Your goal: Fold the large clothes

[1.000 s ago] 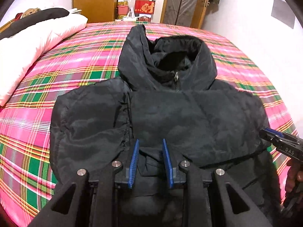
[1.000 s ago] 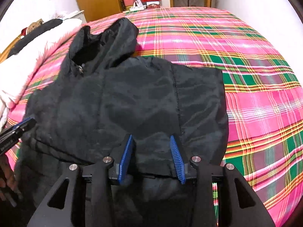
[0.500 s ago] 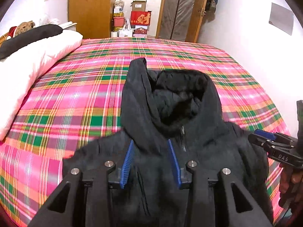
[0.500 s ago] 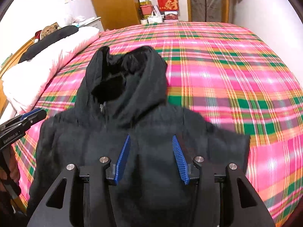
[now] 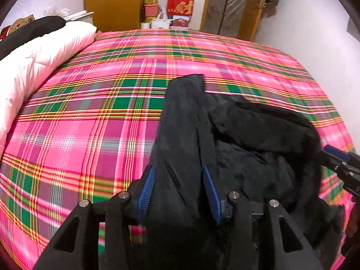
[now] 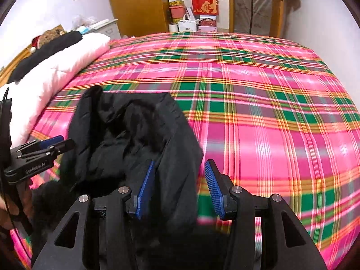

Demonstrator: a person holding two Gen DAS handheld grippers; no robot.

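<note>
Left wrist view: black hooded jacket (image 5: 225, 135) lying on the bed's pink-and-green plaid cover (image 5: 101, 117), hood uppermost. Left gripper (image 5: 178, 186): jaws opening, blue pads apart with jacket fabric between them; whether they grip it, cannot tell. White quilt (image 5: 42, 56) along the left edge. Right gripper (image 5: 339, 168) just beside the hood's far side.

Right wrist view: same jacket (image 6: 135, 135), left of centre. Right gripper (image 6: 180, 186): jaws partly open over the jacket's edge, one pad clear of the cloth. Cardboard boxes (image 6: 200, 0) by the far wall.
</note>
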